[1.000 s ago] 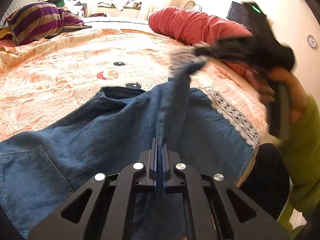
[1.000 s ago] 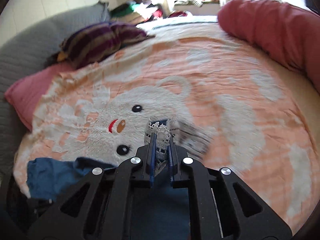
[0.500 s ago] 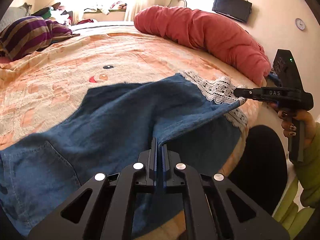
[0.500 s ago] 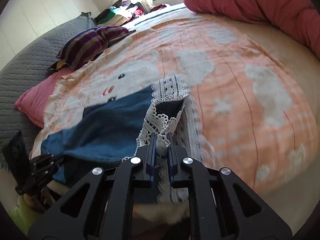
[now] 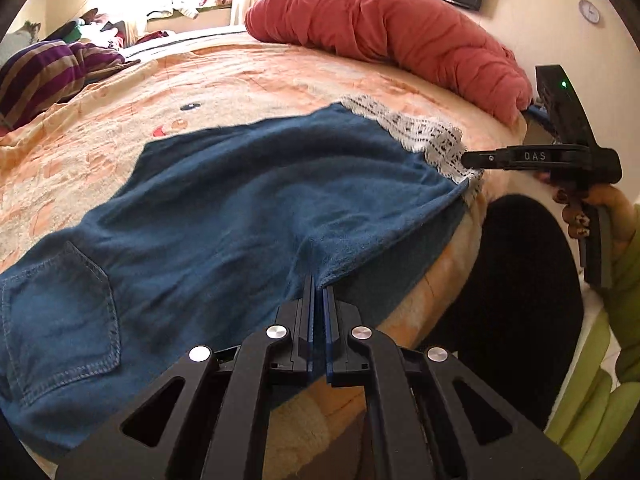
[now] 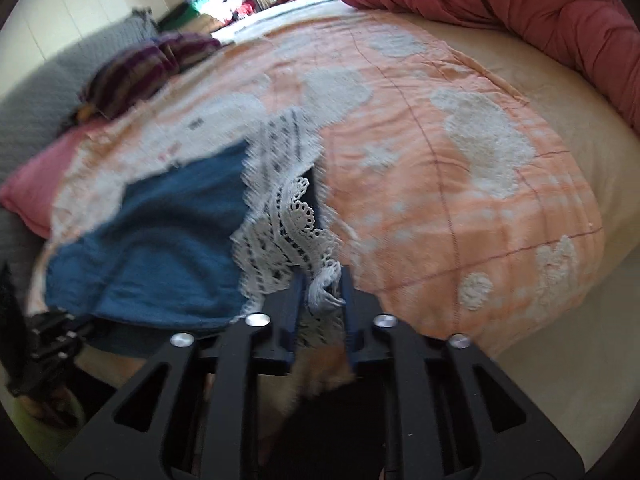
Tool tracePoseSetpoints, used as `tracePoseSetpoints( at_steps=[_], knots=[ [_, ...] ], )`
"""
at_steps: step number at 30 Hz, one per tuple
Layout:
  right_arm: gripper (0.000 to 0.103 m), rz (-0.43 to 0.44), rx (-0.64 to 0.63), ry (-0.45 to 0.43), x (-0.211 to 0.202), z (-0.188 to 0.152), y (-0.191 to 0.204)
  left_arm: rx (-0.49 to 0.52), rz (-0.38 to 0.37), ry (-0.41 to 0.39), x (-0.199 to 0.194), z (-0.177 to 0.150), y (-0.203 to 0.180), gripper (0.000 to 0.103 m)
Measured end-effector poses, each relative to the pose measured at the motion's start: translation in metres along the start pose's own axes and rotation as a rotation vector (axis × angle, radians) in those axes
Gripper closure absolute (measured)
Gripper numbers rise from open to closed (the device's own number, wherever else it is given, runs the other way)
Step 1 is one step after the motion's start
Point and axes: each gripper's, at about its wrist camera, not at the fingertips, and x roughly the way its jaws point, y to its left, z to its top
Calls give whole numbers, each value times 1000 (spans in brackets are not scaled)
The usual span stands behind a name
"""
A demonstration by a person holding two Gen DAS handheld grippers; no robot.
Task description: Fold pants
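While the left tool (image 5: 318,284) stays out of the question of letting go, its two fingers are pressed together on a ridge of blue denim near the bed's near edge, which pins that side of the pants (image 5: 224,208) so the cloth cannot slide as the other side is set down. The pants lie spread across the near part of the bed (image 5: 280,76), on the peach bedspread, with a back pocket (image 5: 60,304) flat toward the near left corner and the lace hem (image 5: 424,136) reaching the right edge, where a little of it hangs over.

The right tool (image 6: 320,280) sits at that lace hem, and its jaws are opening; in the right wrist view the lace (image 6: 288,220) is bunched loosely between the fingers, no longer squeezed flat (the view is blurred, so light contact cannot be ruled out). The likely reason is that the leg has been carried to where it should rest, so the hem is being laid down along the right edge.

A red bolster (image 5: 400,36) lies along the far right edge, and a striped cushion (image 5: 44,68) at the far left, both well apart from the pants.
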Motion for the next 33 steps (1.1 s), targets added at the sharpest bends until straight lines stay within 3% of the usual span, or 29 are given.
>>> tracePoseSetpoints(
  at_steps=[4,6,11,13,15,18,21,23,25,27,33],
  knots=[
    [77,-65,-69,-110,-30,-6,3,14,12,1,1,-2,-3,100],
    [77,-33,-182,-147,-44,-8,25,13,11,0,1,-2,-3,100],
    [78,145,-427,-58,-27,-13,93,15,25,6,0,-1,-4,100],
    [77,148,-527,3,-12,-19,112,21,36,3,-3,-2,-8,100],
    [75,142,-583,2,-10,-24,121,27,40,-2,-6,-4,-10,100],
    [52,147,-667,42,-7,-36,131,18,41,3,-7,-6,-8,100],
    [52,94,-734,44,-3,-42,140,20,46,8,-6,-5,-7,100],
    [63,68,-764,39,1,-41,142,24,51,6,-8,-4,-9,100],
    [89,56,-795,69,11,-42,143,20,48,7,-11,-4,-9,100],
    [100,85,-803,106,16,-43,140,17,41,5,-13,-3,-9,100],
    [102,127,-806,128,6,-49,132,17,24,27,-17,-12,-11,100]
  ],
)
